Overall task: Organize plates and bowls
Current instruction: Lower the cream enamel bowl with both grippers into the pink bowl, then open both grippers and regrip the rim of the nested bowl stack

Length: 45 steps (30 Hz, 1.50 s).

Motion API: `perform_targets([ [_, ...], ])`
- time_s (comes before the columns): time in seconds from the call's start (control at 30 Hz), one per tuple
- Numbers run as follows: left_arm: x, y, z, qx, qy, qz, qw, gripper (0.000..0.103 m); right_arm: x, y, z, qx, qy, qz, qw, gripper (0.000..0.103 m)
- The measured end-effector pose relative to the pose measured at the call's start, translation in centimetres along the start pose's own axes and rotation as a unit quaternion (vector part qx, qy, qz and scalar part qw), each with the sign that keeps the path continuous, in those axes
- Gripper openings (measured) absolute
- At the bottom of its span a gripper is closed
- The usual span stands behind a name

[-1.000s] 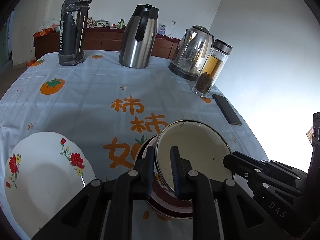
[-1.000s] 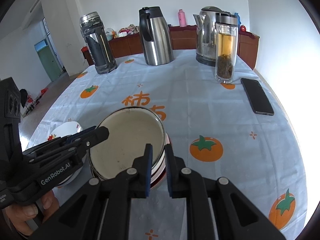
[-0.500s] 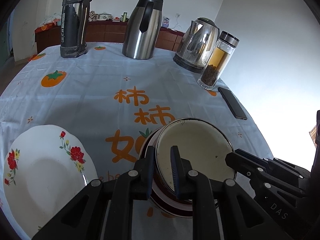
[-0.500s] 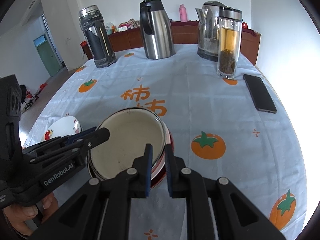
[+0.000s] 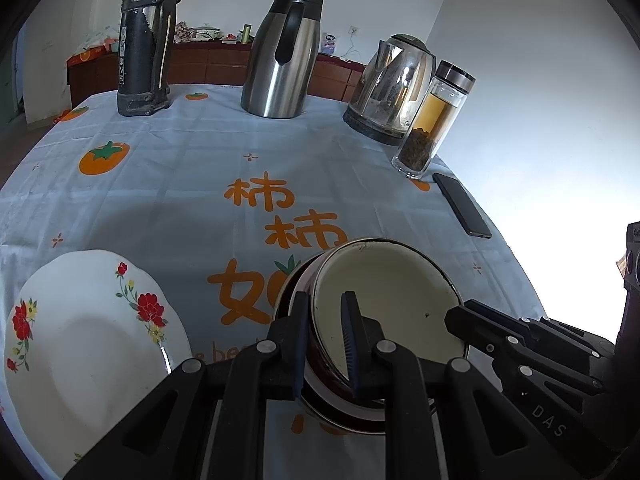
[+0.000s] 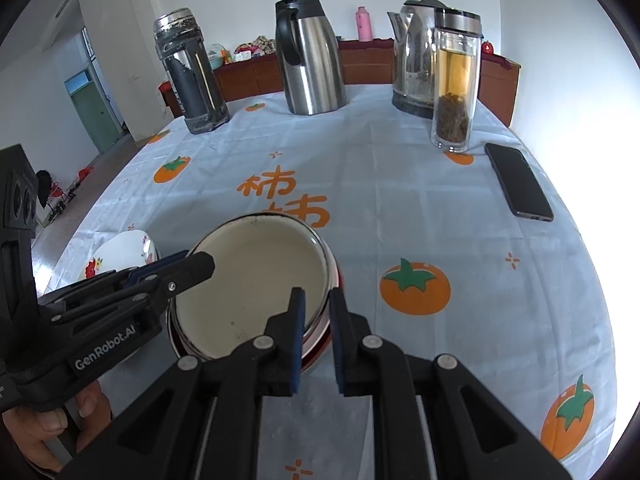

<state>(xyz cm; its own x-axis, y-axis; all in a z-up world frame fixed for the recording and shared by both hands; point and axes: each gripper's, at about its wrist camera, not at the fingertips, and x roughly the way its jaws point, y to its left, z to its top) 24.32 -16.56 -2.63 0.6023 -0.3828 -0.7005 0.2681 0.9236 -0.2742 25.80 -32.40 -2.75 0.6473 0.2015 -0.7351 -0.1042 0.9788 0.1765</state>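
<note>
A cream enamel bowl (image 5: 384,296) sits nested in a red-rimmed bowl (image 5: 340,408) on the persimmon tablecloth. My left gripper (image 5: 326,344) is shut on the left rim of the stacked bowls. My right gripper (image 6: 316,336) is shut on their right rim; the stack shows in the right wrist view (image 6: 256,280). A white floral plate (image 5: 88,340) lies to the left of the stack, also seen small in the right wrist view (image 6: 120,252).
At the table's far side stand a dark thermos (image 5: 146,40), a steel carafe (image 5: 284,56), an electric kettle (image 5: 392,88) and a glass tea bottle (image 5: 432,120). A black phone (image 5: 462,204) lies near the right edge.
Both grippers stay shut on the bowl stack; the views have shifted slightly, with the far objects a little closer.
</note>
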Motion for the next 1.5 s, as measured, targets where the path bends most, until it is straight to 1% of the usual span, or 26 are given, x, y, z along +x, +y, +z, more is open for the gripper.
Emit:
perform_targets([
  [0.2,0.0,0.0,0.0,0.001,0.0,0.0,1.0,0.018,0.0,0.0,-0.2,-0.004,-0.003,-0.006,1.0,0.014],
  [1.2,0.0,0.0,0.1,0.001,-0.003,-0.003,1.0,0.018,0.1,0.3,-0.2,-0.01,-0.002,-0.011,1.0,0.014],
  [1.23,-0.1,0.0,0.1,0.0,-0.005,-0.003,1.0,0.02,0.0,0.3,-0.3,-0.014,-0.003,-0.011,1.0,0.014],
  [1.27,-0.2,0.2,0.2,-0.004,-0.007,-0.008,0.9999,0.026,0.0,0.3,-0.3,-0.015,-0.005,-0.006,1.0,0.018],
  [1.3,-0.5,0.3,0.2,-0.008,-0.011,-0.014,0.9998,0.036,-0.2,0.1,-0.4,-0.011,-0.012,0.008,1.0,0.023],
  [1.33,-0.7,0.5,0.3,-0.011,-0.017,-0.018,0.9996,0.041,-0.4,0.1,-0.4,-0.009,-0.017,0.013,1.0,0.031],
  [1.37,-1.0,0.6,0.4,-0.013,-0.024,-0.015,0.9995,0.05,-0.7,0.1,-0.5,-0.009,-0.024,0.012,1.0,0.034],
  [1.4,-1.2,0.7,0.4,-0.015,-0.031,-0.011,0.9993,0.054,-1.0,0.0,-0.5,-0.012,-0.033,0.003,0.999,0.034],
  [1.43,-1.3,0.8,0.5,-0.017,-0.035,-0.01,0.9992,0.055,-1.1,0.2,-0.5,-0.013,-0.037,-0.001,0.999,0.037],
  [1.47,-1.2,1.0,0.5,-0.02,-0.034,-0.011,0.9992,0.055,-1.4,-0.1,-0.4,-0.012,-0.044,-0.005,0.999,0.043],
  [1.5,-1.1,1.1,0.6,-0.022,-0.031,-0.011,0.9992,0.055,-1.5,-0.3,-0.4,-0.008,-0.046,-0.006,0.999,0.046],
])
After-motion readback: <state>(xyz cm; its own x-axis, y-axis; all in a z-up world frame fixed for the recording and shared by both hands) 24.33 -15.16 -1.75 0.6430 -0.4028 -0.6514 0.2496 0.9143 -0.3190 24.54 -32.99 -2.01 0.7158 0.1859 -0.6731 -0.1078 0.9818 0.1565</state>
